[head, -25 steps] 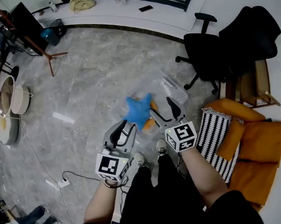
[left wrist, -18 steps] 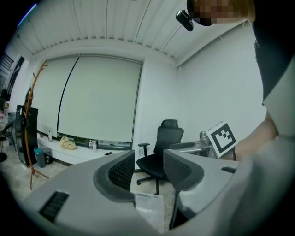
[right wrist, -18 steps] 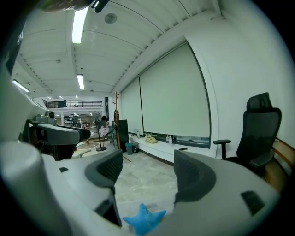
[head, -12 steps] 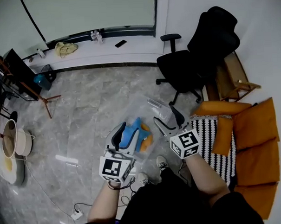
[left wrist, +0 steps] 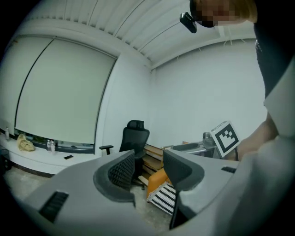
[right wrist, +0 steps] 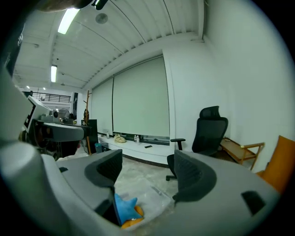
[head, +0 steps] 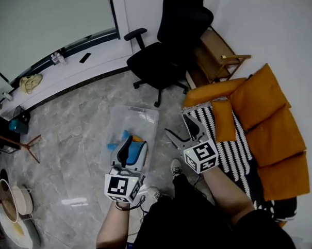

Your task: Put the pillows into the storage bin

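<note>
1. The clear storage bin (head: 141, 118) lies on the floor, its long axis pointing at the black office chair (head: 156, 70). The blue pillow (head: 117, 145) sits in its near end.
2. The left gripper (head: 132, 147) hovers over the bin, its fingers just opened and empty. The right gripper (head: 178, 126) is beside the striped cushion (head: 224, 144), fingers apart (nothing between).

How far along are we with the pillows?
Done: a blue pillow and an orange pillow lie in the storage bin. In hand: nothing; the left hand-held gripper has just opened, the right hand-held gripper is open too, both empty. Left: the striped pillow and orange cushions sit outside the bin.
</note>
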Tool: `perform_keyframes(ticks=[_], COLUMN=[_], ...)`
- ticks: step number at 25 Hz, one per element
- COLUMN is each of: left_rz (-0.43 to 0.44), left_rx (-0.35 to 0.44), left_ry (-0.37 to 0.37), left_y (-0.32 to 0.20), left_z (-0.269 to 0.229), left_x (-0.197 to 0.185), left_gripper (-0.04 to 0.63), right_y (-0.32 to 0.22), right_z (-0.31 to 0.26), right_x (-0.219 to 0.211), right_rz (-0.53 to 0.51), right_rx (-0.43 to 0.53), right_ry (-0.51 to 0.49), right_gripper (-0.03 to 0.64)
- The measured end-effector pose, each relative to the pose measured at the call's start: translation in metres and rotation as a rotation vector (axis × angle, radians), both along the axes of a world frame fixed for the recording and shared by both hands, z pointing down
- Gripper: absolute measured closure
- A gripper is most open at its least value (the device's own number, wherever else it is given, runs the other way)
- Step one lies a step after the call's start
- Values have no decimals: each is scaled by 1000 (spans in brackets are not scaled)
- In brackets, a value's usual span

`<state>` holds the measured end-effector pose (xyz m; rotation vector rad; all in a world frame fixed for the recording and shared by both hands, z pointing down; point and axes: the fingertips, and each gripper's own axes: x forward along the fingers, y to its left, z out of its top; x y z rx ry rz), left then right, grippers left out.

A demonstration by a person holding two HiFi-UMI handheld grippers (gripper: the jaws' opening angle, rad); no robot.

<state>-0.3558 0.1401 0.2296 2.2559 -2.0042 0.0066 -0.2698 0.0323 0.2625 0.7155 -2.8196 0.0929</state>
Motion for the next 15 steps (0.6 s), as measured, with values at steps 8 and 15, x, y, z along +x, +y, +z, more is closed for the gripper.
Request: perform_keyframes(ticks=[8, 15], left_rz=[204, 311], left_rx=[-86, -101], left_ry=[14, 18], left_y=[-50, -121], left_z=[13, 21], left_x=[87, 183], left_gripper=[413, 413], right_y=[-41, -96], right_z=[19, 45], right_x=[111, 220], right_rz=[205, 319], right_rx=[-64, -137], right_ry=[18, 9], right_gripper=[261, 252])
